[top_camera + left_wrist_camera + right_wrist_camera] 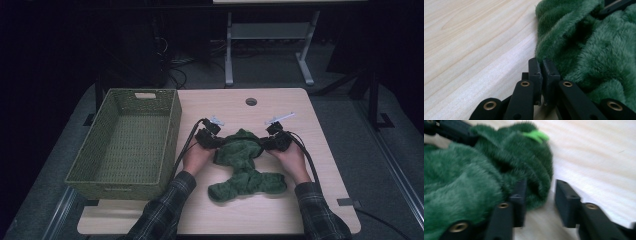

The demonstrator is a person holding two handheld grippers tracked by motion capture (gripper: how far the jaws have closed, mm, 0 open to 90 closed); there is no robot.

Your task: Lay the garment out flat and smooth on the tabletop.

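Plaid sleeves enter at the near edge. Green towel (244,165) lies crumpled mid-table (300,210), right of the basket (170,145). Left tongs (541,72) are pinched on the towel's edge. Right tongs (539,200) stand parted, a fold between them, ungripped. Recommend closing squarely on one layer before lifting. Basket holds nothing.
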